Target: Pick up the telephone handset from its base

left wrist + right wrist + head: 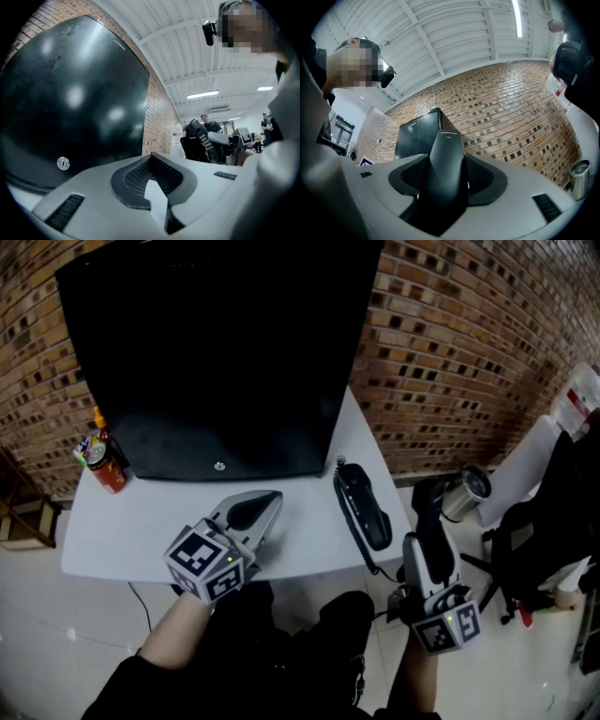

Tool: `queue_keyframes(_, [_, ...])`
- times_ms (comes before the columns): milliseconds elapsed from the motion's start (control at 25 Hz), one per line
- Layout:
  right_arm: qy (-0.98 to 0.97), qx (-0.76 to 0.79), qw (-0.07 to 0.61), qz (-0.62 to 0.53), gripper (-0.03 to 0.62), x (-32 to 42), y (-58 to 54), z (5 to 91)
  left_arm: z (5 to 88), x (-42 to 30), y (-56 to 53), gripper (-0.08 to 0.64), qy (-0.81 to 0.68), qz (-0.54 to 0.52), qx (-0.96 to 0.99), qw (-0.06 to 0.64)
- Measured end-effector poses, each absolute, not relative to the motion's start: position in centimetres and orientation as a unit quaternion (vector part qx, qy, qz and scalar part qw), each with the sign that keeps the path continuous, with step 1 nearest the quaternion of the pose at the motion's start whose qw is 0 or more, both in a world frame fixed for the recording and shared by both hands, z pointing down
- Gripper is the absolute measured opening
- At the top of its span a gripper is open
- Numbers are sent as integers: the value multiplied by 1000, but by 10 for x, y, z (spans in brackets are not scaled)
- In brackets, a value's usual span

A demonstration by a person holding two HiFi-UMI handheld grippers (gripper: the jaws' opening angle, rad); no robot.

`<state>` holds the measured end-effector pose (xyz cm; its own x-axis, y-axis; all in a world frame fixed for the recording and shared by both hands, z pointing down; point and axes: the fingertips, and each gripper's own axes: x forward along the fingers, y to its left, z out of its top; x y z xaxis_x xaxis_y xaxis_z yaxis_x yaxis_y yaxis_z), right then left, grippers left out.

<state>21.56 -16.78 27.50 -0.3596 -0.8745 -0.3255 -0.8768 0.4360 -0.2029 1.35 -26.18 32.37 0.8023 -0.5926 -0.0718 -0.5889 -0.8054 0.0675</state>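
Observation:
The black telephone base (362,507) lies at the right end of the white table (141,531), and its cord hangs over the front edge. The black handset (427,512) is off the base, out past the table's right edge. My right gripper (429,563) is shut on it. In the right gripper view the handset (445,173) fills the gap between the jaws of the right gripper (446,159) and points up at the brick wall. My left gripper (265,504) rests on the table in front of the screen. The left gripper (151,159) has its jaws together with nothing between them.
A large black screen (216,352) stands along the table's back. A red can (101,460) sits at the far left. Right of the table are a steel tumbler (466,491) and a chair with a dark bag (553,521). A brick wall runs behind.

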Motion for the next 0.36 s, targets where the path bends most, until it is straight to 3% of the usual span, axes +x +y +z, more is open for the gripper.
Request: queue_keyframes(360, [823,-534,192,2,250,215,-170,276,324,15,-262,-3,-308,-42,950,22])
